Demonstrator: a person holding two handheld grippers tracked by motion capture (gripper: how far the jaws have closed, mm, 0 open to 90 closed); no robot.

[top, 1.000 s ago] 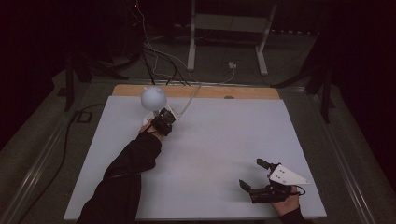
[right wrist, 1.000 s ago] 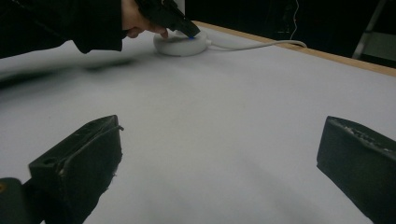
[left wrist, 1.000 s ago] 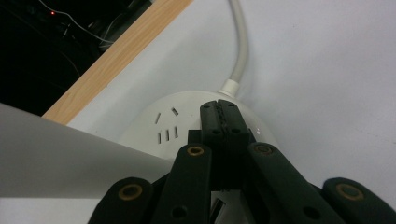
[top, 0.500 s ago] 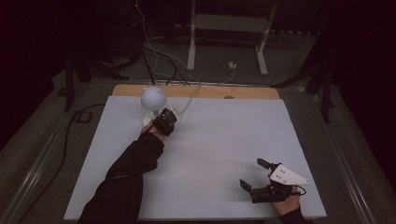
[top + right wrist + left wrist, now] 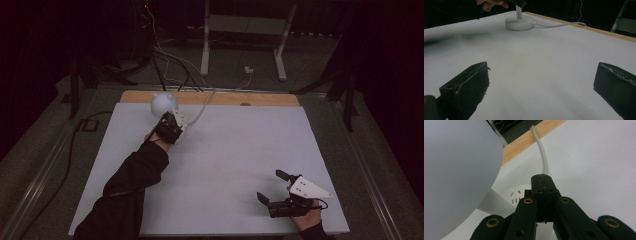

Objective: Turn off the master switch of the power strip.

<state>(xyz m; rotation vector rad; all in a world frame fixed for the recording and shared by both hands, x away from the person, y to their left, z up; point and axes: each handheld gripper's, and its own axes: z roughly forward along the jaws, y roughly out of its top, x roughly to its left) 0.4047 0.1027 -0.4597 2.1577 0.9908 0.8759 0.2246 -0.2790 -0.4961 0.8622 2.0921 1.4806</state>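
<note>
The lamp, the single one on the white worktop, has a round white globe shade, a thin stem, a flat round base and a white cord. It stands near the far left edge. Left hand-held gripper: jaws pressed together, empty, just beside the shade. Right hand-held gripper: jaws wide apart, empty.

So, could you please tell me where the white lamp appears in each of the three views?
High view: the lamp stands at the table's far left, just beyond the left tongs.
Left gripper view: its globe fills the left side, its round base behind the shut jaws.
Right gripper view: base and stem at top centre.
Shared landmark: the white cable trailing from the base over the wooden edge.
</note>
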